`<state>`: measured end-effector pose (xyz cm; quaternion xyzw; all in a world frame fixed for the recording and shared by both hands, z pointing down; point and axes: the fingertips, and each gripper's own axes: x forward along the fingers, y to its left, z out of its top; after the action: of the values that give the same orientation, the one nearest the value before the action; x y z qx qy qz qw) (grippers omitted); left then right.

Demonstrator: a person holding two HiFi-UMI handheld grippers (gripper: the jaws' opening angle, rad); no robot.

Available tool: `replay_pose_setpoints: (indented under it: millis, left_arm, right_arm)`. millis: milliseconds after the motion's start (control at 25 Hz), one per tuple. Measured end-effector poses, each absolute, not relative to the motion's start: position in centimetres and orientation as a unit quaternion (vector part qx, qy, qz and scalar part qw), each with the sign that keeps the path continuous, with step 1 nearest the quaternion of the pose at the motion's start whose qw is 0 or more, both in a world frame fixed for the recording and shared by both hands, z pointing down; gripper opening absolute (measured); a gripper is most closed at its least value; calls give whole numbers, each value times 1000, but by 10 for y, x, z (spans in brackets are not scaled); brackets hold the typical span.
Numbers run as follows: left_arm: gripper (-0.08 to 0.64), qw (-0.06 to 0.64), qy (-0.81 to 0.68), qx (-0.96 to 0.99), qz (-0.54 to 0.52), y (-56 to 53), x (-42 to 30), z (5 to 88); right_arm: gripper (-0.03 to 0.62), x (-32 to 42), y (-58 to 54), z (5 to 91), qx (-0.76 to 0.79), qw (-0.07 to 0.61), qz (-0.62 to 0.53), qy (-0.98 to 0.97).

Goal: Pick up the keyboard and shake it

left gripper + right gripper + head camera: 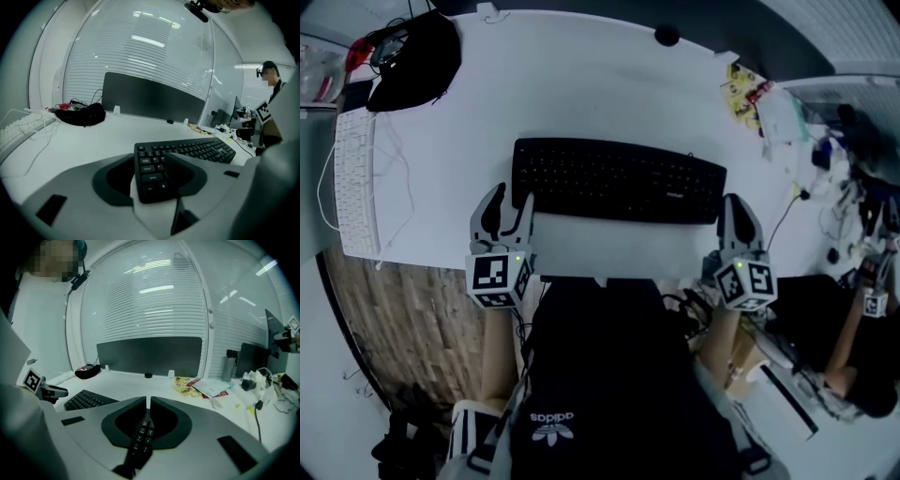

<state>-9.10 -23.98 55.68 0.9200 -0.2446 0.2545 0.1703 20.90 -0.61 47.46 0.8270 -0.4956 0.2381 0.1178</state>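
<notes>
— Keyboard: condition and position?

— Black, full-size keyboard [619,180], lying flat on the white desk [581,84]. Its left end sits between the spread jaws of the left gripper [511,200], and the pads are not pressing on it. The right gripper [737,202] has its jaws pressed together on nothing, at the keyboard's right end.

— Differences between views?

— Only the right gripper view shows a bottle [228,365], well beyond its jaws.
</notes>
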Motion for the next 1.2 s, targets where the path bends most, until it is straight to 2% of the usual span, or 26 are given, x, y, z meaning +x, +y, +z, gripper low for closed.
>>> replay_pose_setpoints:
  millis: [240,400,880,1080,1200]
  left_arm:
    - [190,206,-237,907,281,-238,-88,579]
    - [192,211,-241,900,295,-242,-84,588]
    - [209,261,-269,875,305,-240,-87,603]
    - [215,275,-261,869,317,-235,-83,605]
    - [215,310,-266,858,312,-235,-86,608]
  right_arm:
    - [15,225,-4,489,831,114,253,-482]
    - [93,233,-7,492,827,113,255,-488]
    - [176,241,-16,530,793,147,299,-510]
    - [195,259,-12,546,786,132,332,-504]
    - [222,260,-11,562,770,105,373,-507]
